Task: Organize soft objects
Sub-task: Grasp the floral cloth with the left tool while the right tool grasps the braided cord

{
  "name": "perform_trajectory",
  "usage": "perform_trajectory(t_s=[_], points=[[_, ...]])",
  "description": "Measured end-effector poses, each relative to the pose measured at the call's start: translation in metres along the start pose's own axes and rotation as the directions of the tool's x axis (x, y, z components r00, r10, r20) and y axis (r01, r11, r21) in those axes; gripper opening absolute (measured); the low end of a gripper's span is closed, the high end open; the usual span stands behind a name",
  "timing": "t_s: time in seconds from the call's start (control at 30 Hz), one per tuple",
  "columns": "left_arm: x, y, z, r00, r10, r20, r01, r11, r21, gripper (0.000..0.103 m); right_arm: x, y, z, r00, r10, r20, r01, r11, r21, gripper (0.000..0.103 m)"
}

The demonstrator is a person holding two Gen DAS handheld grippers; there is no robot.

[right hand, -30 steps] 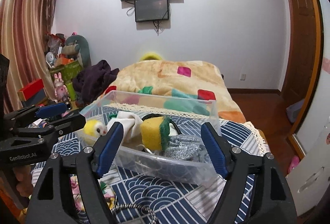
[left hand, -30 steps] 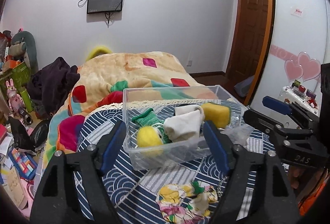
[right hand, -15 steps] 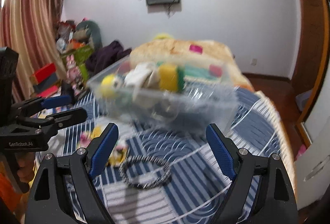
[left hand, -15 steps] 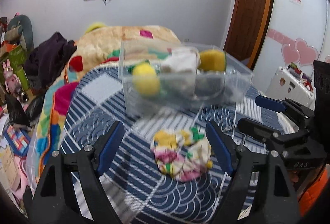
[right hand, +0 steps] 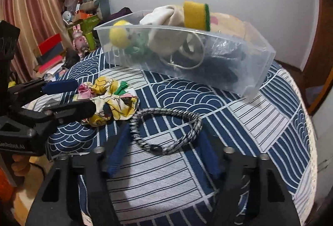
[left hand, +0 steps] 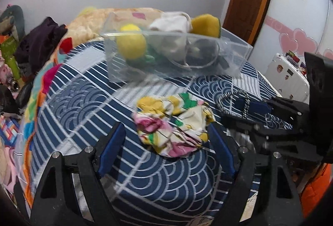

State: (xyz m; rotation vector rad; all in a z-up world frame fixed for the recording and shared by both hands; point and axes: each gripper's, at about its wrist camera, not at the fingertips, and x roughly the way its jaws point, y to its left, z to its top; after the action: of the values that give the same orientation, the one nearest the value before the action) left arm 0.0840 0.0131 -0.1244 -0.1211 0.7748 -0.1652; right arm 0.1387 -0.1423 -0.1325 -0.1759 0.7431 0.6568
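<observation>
Scrunchie (left hand: 172,126), a crumpled floral one in yellow, pink and green, lies on the blue wave-patterned cloth (left hand: 87,101) covering the worktop, just ahead of the left hand-held gripper (left hand: 166,149), whose blue-padded fingers (left hand: 112,149) stand wide apart on either side of it, holding nothing. To its right a braided black-and-white loop (right hand: 166,128) lies flat on the cloth, beside the scrunchie; the right hand-held gripper (right hand: 162,153) is lowered over it with its fingers (right hand: 118,151) spread to either side of the loop, not closed on it. Behind both sits a clear bin (right hand: 256,72), holding a yellow ball (right hand: 119,35), a white cloth (right hand: 164,18), something green and a yellow sponge (right hand: 195,14) that rises above the rim.
</observation>
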Motion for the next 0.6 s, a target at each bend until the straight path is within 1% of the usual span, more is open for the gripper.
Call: perform_trajectory(t_s=[0.07,0.1,0.13,0.17,0.2,0.23,0.3,0.33,0.4,0.5,0.6], points=[[0.003,-0.004,-0.001,1.0,0.009,0.008,-0.009,1.0,0.009,0.081,-0.001,-0.002,0.001,1.0,-0.005,0.005,0.005,1.0,0.008,0.035],[0.003,-0.005,-0.001,1.0,0.014,0.01,-0.014,1.0,0.017,0.081,-0.001,-0.004,0.001,1.0,-0.009,0.007,0.009,1.0,0.013,0.027],[0.004,-0.007,-0.002,1.0,0.016,0.013,-0.016,1.0,0.02,0.08,-0.003,-0.005,0.001,1.0,-0.009,0.009,0.009,1.0,0.018,0.024],[0.004,-0.008,-0.002,1.0,0.016,0.018,-0.016,1.0,0.024,0.074,-0.004,-0.008,0.001,1.0,-0.008,0.012,0.008,1.0,0.022,0.022],[0.006,-0.009,-0.002,1.0,0.017,0.019,-0.017,0.999,0.03,0.066,-0.005,-0.008,0.001,1.0,-0.009,0.014,0.009,1.0,0.026,0.018],[0.006,-0.011,-0.002,0.999,0.026,0.021,-0.026,0.999,0.039,0.063,-0.005,-0.009,0.0,1.0,-0.007,0.017,0.007,1.0,0.03,0.015],[0.007,-0.012,-0.002,0.999,0.037,0.028,-0.038,0.998,0.052,0.047,-0.007,-0.008,0.0,1.0,-0.008,0.023,0.007,0.999,0.032,0.013],[0.007,-0.013,-0.002,0.999,0.035,0.029,-0.036,0.998,0.054,0.043,-0.008,-0.007,-0.001,1.0,-0.009,0.026,0.008,0.999,0.031,0.013],[0.006,-0.012,-0.001,0.999,0.024,0.031,-0.025,0.998,0.054,0.031,-0.011,-0.008,-0.001,0.999,-0.012,0.036,0.011,0.999,0.03,0.013],[0.003,-0.01,0.0,0.999,0.022,0.038,-0.024,0.998,0.05,0.023,-0.015,-0.009,0.001,0.998,-0.012,0.054,0.011,0.999,0.031,0.013],[-0.003,-0.009,0.004,0.998,0.031,0.058,-0.034,0.998,0.049,0.021,-0.021,-0.01,0.004,0.997,-0.017,0.077,0.015,0.999,0.03,0.013]])
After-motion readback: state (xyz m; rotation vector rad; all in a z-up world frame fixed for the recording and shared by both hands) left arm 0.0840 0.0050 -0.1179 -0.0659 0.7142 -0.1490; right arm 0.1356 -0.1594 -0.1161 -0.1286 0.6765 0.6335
